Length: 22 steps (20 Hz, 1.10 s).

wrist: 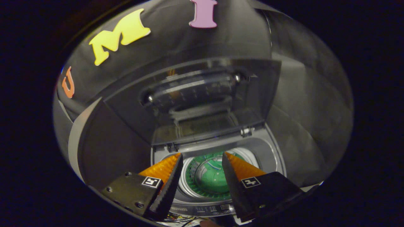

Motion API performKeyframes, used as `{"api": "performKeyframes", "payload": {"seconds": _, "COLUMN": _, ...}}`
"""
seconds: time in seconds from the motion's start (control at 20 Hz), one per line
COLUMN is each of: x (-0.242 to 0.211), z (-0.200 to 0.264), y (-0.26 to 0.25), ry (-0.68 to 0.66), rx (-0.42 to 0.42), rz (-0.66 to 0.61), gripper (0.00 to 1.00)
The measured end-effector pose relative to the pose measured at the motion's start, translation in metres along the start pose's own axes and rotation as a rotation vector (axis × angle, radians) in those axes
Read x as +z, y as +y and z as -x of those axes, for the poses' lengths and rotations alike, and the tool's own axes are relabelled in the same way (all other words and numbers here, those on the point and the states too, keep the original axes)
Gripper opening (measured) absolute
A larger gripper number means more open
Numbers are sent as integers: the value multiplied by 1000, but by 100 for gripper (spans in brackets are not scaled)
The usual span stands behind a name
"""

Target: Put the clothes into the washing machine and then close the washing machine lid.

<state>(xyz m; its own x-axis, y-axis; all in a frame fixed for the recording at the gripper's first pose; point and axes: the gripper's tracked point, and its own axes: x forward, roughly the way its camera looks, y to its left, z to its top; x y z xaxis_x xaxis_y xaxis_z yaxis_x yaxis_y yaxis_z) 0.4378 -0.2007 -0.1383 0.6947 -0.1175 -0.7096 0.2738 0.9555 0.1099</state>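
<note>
A top-loading washing machine (271, 151) stands ahead of me with its glass lid (195, 101) raised upright behind the opening. Through the opening I look down into the drum (206, 176), whose bottom and rim are green. Something white and blue lies on the drum's floor; I cannot tell whether it is clothing. My gripper (202, 157) hovers above the front of the opening, open, with nothing between its fingers. The drum shows in the gap between the two fingers.
The machine's control panel (205, 208) runs along its near edge, just under the fingers. A grey panel (104, 148) stands to the left of the machine. Black cloth walls enclose the machine behind and to the right.
</note>
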Motion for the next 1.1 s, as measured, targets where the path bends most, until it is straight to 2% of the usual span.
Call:
{"api": "performKeyframes", "payload": {"seconds": 0.5, "x": 144, "z": 39, "y": 49, "ry": -380, "rx": 56, "rz": 212, "gripper": 79}}
{"api": "performKeyframes", "payload": {"seconds": 0.8, "x": 178, "z": 1, "y": 60, "ry": -380, "rx": 91, "rz": 230, "gripper": 81}}
{"api": "performKeyframes", "payload": {"seconds": 0.9, "x": 175, "z": -15, "y": 60, "ry": -338, "rx": 104, "rz": 198, "gripper": 89}}
{"api": "performKeyframes", "payload": {"seconds": 1.1, "x": 165, "z": -30, "y": 55, "ry": -319, "rx": 136, "rz": 137, "gripper": 89}}
